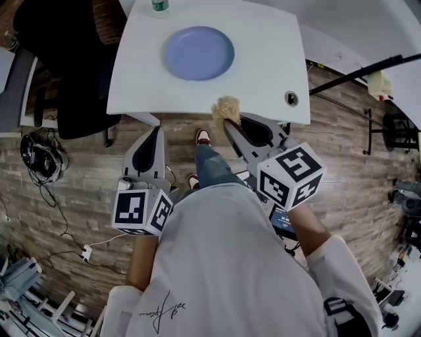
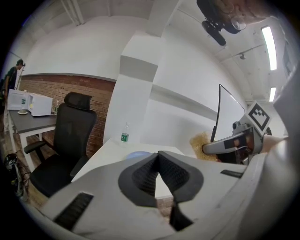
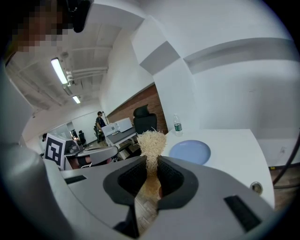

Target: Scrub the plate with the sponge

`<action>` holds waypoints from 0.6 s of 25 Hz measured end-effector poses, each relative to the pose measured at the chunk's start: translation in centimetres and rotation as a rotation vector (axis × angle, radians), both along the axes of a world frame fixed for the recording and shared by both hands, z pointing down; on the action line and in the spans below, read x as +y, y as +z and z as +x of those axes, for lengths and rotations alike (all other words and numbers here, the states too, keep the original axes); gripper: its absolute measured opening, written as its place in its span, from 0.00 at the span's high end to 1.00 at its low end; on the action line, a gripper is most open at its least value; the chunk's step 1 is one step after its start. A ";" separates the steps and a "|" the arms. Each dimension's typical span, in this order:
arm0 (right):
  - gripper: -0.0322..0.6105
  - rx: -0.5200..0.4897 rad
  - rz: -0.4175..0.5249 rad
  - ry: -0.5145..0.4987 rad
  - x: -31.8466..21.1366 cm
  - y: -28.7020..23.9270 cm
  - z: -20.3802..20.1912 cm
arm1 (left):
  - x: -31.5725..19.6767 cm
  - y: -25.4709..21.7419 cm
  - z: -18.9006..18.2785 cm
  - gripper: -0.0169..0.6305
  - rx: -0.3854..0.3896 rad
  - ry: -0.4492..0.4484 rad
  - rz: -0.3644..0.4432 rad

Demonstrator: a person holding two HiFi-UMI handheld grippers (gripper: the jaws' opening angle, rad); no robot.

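A round blue plate (image 1: 198, 52) lies on the white table (image 1: 270, 66), far from both grippers. My right gripper (image 1: 230, 122) is shut on a tan fibrous sponge (image 1: 225, 108), held over the floor at the table's near edge. The sponge (image 3: 151, 139) sticks up from between the jaws in the right gripper view, with the plate (image 3: 190, 152) beyond it. My left gripper (image 1: 156, 129) hovers lower left of the plate, short of the table edge; its jaws meet at the tips with nothing between them. The left gripper view shows the plate (image 2: 136, 154) just past its tips and the sponge (image 2: 200, 142) to the right.
A water bottle (image 1: 160, 6) stands at the table's far edge behind the plate. A cable grommet (image 1: 291, 99) sits near the table's front right corner. A black office chair (image 1: 66, 66) stands left of the table. Cables and gear (image 1: 41, 158) lie on the floor at left.
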State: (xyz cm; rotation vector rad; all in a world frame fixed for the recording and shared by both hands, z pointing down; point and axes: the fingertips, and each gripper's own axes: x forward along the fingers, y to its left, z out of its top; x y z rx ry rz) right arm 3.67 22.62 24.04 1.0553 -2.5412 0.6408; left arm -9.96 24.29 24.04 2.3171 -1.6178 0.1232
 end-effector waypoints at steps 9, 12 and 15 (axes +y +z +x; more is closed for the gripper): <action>0.88 -0.025 -0.021 -0.003 -8.1 0.2 -0.6 | -8.8 -0.5 0.3 0.95 -0.006 0.033 -0.011; 0.88 -0.069 -0.048 -0.002 -10.4 0.3 -0.8 | -11.4 -0.5 0.5 0.95 -0.003 0.047 -0.010; 0.88 -0.094 -0.044 -0.007 -12.7 0.1 -1.0 | -13.8 -0.3 1.1 0.95 -0.005 0.063 -0.013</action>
